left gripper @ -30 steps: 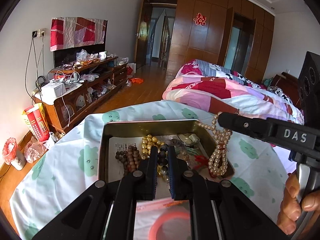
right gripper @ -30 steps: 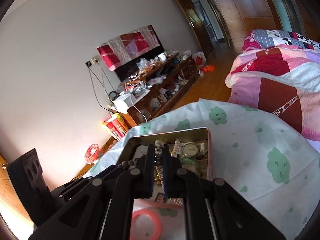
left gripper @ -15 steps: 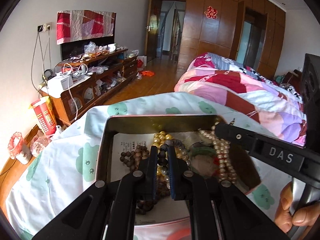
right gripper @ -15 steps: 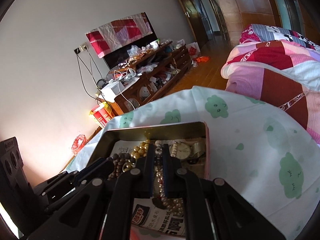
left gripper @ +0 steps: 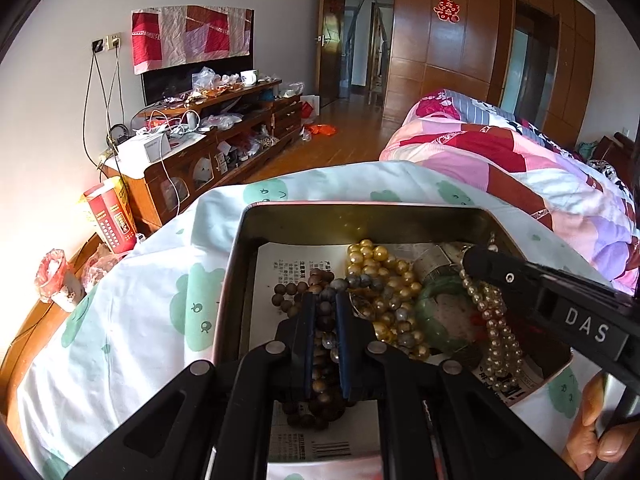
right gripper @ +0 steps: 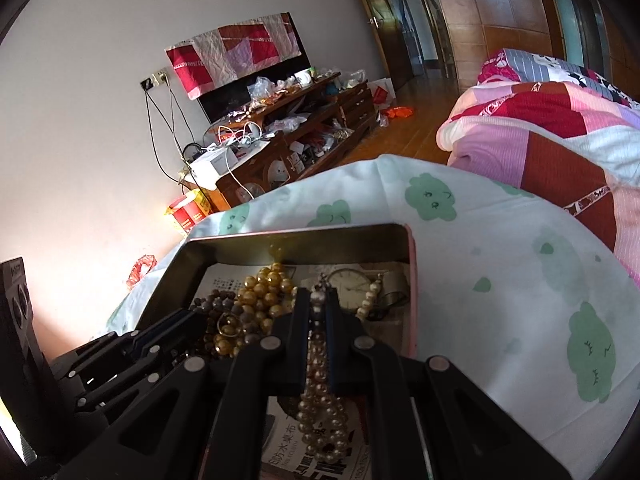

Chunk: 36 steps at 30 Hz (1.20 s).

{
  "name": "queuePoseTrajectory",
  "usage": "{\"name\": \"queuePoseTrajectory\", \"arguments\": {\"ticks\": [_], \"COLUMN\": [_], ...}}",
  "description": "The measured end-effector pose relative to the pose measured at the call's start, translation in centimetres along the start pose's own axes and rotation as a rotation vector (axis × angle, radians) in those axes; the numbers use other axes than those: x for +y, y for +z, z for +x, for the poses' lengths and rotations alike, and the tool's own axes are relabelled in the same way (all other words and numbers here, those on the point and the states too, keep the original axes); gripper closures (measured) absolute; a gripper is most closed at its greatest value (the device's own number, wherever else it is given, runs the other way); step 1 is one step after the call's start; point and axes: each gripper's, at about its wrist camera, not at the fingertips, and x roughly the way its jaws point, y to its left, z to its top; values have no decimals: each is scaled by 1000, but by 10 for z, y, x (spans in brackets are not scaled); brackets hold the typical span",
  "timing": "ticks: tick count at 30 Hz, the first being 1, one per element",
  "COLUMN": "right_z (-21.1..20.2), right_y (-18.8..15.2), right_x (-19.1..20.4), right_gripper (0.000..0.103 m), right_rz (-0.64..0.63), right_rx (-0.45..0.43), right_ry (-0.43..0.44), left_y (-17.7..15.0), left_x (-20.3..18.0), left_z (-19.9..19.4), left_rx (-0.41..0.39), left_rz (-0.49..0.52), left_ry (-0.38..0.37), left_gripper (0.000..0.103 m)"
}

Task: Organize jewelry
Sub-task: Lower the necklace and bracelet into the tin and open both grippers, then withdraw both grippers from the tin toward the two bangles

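Two bead strands (left gripper: 324, 344) inside tin rim (left gripper: 360, 210) (crowded)

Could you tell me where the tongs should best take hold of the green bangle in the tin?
Probably the green bangle by its near-left rim, from above: it lies flat in the tin, and pearls drape over its right side.

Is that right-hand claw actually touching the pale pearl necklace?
Touching. In the right wrist view the right gripper has its jaws closed on the pearl necklace, the beads pinched between them.
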Motion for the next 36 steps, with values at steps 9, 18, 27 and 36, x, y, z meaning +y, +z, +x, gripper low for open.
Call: {"name": "queuePoseTrajectory", "arguments": {"ticks": [9, 18, 27, 36], "right_z": [-2, -23, -26, -36], "right_y": [-1, 2, 4, 1], "right_x": [2, -4, -10, -15], "right_gripper": [89, 46, 46, 37], "right_rz": [5, 59, 87, 107], "right_rx": [-11, -126, -147, -193], "right_ry": [26, 45, 31, -17], "left_y": [0, 0, -1, -2], "left_x": [1, 1, 4, -1], "left_z": [1, 2, 2, -9], "left_rx": [4, 4, 10, -57], "left_rz": [1, 1, 11, 29], "left_ry": [5, 6, 42, 42], "left_gripper": [94, 94, 93, 46]}}
